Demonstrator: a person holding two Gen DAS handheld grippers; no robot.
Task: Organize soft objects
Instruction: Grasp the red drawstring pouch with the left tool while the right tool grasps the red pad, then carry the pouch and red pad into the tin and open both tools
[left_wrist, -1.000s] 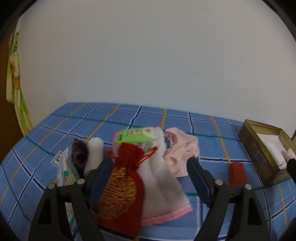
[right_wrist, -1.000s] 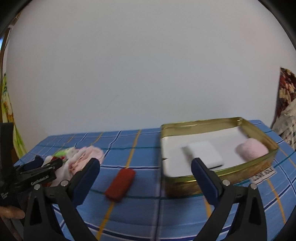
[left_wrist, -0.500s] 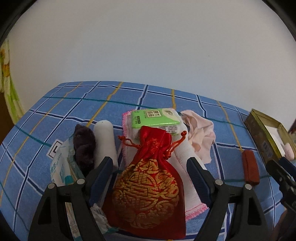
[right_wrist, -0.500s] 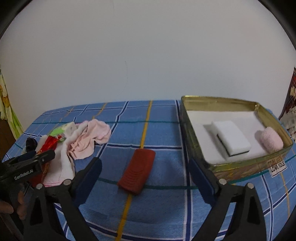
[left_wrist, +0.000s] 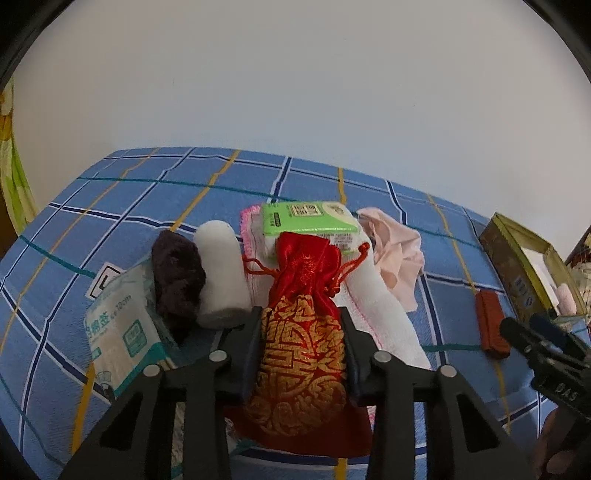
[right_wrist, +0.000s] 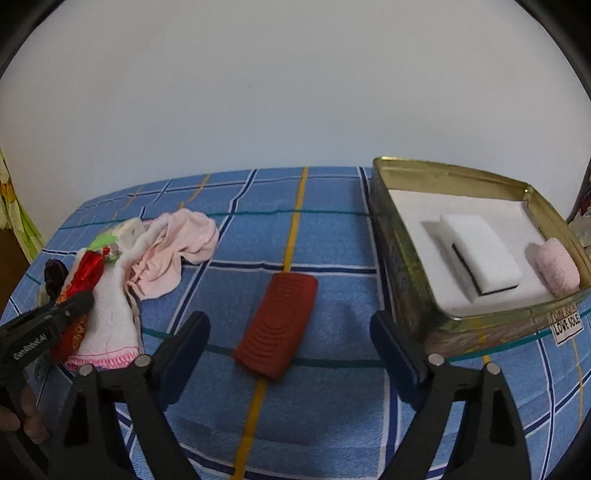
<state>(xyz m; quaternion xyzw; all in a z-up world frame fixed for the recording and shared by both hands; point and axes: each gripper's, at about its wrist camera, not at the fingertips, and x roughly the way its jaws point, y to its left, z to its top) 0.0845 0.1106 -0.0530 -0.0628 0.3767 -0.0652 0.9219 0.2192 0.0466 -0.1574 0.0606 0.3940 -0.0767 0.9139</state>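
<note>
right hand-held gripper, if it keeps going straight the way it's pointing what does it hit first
Most likely the dark red ribbed rubbery pad lying flat on the blue checked tablecloth. It sits between the open fingers of the right hand-held gripper, slightly left of centre; depth is unclear.

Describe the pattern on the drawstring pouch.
Red satin with a gold geometric fret motif; clearest in the left wrist view: drawstring pouch.

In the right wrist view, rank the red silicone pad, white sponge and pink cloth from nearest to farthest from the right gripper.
1. Red silicone pad: lies between the open fingers of the right gripper.
2. White sponge: inside the tin, to the right.
3. Pink cloth: far left, by the pile; close to the sponge's rank.
</note>
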